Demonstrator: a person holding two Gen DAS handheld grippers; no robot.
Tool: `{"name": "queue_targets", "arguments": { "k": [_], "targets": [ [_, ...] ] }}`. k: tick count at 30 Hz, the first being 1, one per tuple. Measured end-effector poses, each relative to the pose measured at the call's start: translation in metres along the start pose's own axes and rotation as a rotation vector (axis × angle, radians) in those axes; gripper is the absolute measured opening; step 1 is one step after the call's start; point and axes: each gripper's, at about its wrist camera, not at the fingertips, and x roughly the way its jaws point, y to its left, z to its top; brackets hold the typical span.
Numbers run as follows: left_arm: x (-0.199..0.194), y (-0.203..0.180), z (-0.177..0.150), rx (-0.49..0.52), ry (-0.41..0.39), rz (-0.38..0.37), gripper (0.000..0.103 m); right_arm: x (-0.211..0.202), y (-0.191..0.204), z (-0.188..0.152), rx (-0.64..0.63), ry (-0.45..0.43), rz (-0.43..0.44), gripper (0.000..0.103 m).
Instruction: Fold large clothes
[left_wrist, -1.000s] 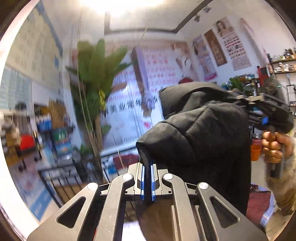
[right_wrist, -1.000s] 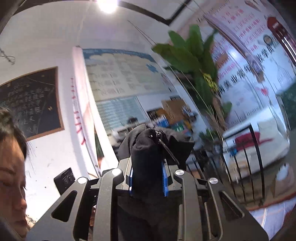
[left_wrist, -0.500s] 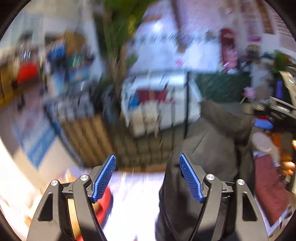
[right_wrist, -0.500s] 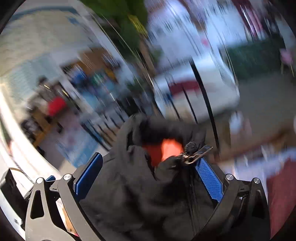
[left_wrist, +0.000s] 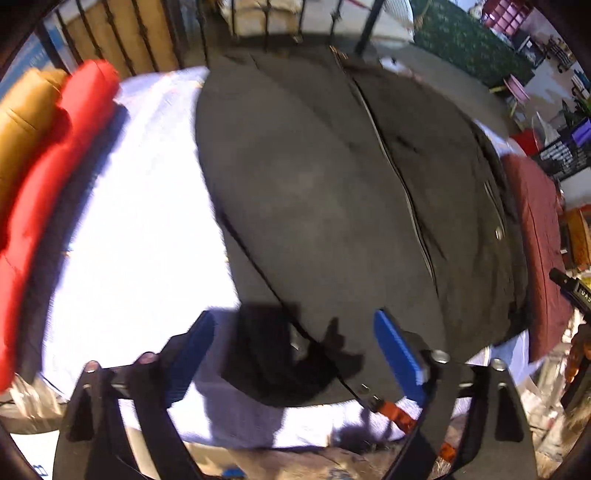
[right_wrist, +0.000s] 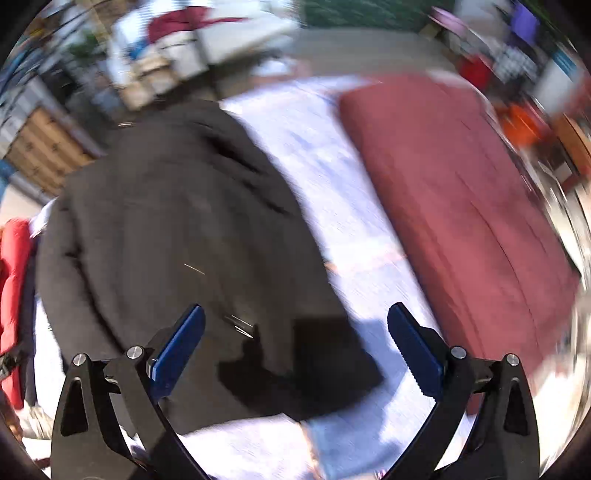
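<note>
A large black jacket (left_wrist: 332, 206) with a front zipper lies spread on the white sheet (left_wrist: 140, 229) of a bed. It also shows in the right wrist view (right_wrist: 177, 251). My left gripper (left_wrist: 295, 354) is open and empty, above the jacket's near edge. My right gripper (right_wrist: 295, 350) is open and empty, above the jacket's near right corner. An orange lining tab (left_wrist: 397, 413) shows at the near hem.
A red garment (left_wrist: 48, 192) and an orange-brown one (left_wrist: 22, 110) lie at the left of the bed. A maroon folded garment (right_wrist: 461, 214) lies at the right. A black metal railing (left_wrist: 258, 22) runs behind the bed. The room beyond is cluttered.
Both grippers held the jacket up a second ago, then opened. The jacket now lies flat on the bed, and both cameras have tilted down to it.
</note>
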Motion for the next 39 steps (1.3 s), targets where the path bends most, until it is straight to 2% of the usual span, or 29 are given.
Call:
{"name": "queue_targets", "arguments": {
  "k": [1,2,4,6,8,10,12,13,14,15,16,17,18,19,21,23,26,29,32,33,34,35,36,37,38,39],
  "targets": [
    [0.005,-0.010,-0.005,0.010,0.017,-0.025,0.088,0.001,-0.015,-0.007,0.037,0.010,-0.009,0.098],
    [0.025,-0.002,0.002,0.019,0.036,-0.030,0.088,0.003,-0.029,-0.013,0.073,0.021,-0.016,0.098],
    [0.041,-0.019,0.006,0.059,0.070,-0.016,0.089,0.009,-0.050,-0.026,0.152,0.058,-0.004,0.098],
    [0.066,-0.029,0.007,0.092,0.104,-0.024,0.096,0.020,-0.061,-0.041,0.199,0.091,0.028,0.098],
    [0.092,-0.045,0.003,0.109,0.175,-0.026,0.096,0.024,-0.057,-0.041,0.225,0.112,0.053,0.098],
    [0.109,-0.055,0.002,0.141,0.192,-0.020,0.096,0.036,-0.055,-0.044,0.225,0.122,0.031,0.098],
    [0.111,-0.065,0.001,0.173,0.151,-0.004,0.090,0.048,-0.055,-0.051,0.239,0.150,0.033,0.098],
    [0.110,-0.068,0.001,0.175,0.148,-0.005,0.083,0.051,-0.056,-0.054,0.253,0.159,0.051,0.096],
    [0.107,-0.070,0.003,0.172,0.139,-0.009,0.070,0.056,-0.057,-0.056,0.271,0.168,0.068,0.094],
    [0.100,-0.070,0.005,0.170,0.126,-0.010,0.062,0.061,-0.059,-0.059,0.289,0.178,0.072,0.081],
    [0.092,-0.070,0.008,0.164,0.109,-0.008,0.043,0.066,-0.060,-0.062,0.301,0.190,0.075,0.062],
    [0.084,-0.068,0.011,0.156,0.100,-0.015,0.027,0.070,-0.063,-0.065,0.316,0.205,0.099,0.055],
    [0.073,-0.065,0.014,0.140,0.090,-0.028,0.021,0.072,-0.063,-0.067,0.320,0.204,0.110,0.038],
    [0.057,-0.060,0.016,0.109,0.069,-0.049,0.015,0.069,-0.064,-0.068,0.318,0.193,0.133,0.025],
    [0.024,-0.048,0.020,0.066,0.013,-0.045,0.011,0.059,-0.061,-0.064,0.296,0.170,0.166,0.018],
    [-0.018,-0.029,0.025,0.038,-0.075,0.025,0.010,0.038,-0.060,-0.056,0.262,0.124,0.171,0.015],
    [-0.088,0.016,0.026,-0.031,-0.221,0.142,0.010,-0.015,-0.067,-0.028,0.206,-0.019,0.155,0.011],
    [-0.147,0.090,0.034,-0.147,-0.316,0.280,0.010,-0.079,-0.092,0.017,0.134,-0.207,0.065,0.011],
    [-0.180,0.149,0.049,-0.227,-0.378,0.458,0.018,-0.110,-0.127,0.063,0.134,-0.308,-0.010,0.011],
    [-0.183,0.166,0.057,-0.258,-0.380,0.473,0.022,-0.110,-0.136,0.075,0.137,-0.306,-0.021,0.017],
    [-0.183,0.186,0.060,-0.299,-0.361,0.486,0.031,-0.106,-0.147,0.088,0.152,-0.286,-0.035,0.033],
    [-0.184,0.202,0.058,-0.345,-0.350,0.554,0.035,-0.100,-0.158,0.101,0.195,-0.255,-0.087,0.048],
    [-0.187,0.211,0.056,-0.372,-0.357,0.627,0.039,-0.097,-0.166,0.106,0.232,-0.242,-0.131,0.081],
    [-0.192,0.221,0.053,-0.376,-0.366,0.655,0.058,-0.098,-0.173,0.108,0.275,-0.251,-0.148,0.088],
    [-0.193,0.229,0.049,-0.388,-0.359,0.655,0.079,-0.101,-0.176,0.106,0.299,-0.287,-0.114,0.088],
    [-0.194,0.238,0.043,-0.424,-0.354,0.653,0.080,-0.104,-0.178,0.101,0.310,-0.304,-0.092,0.088]
  ]
}}
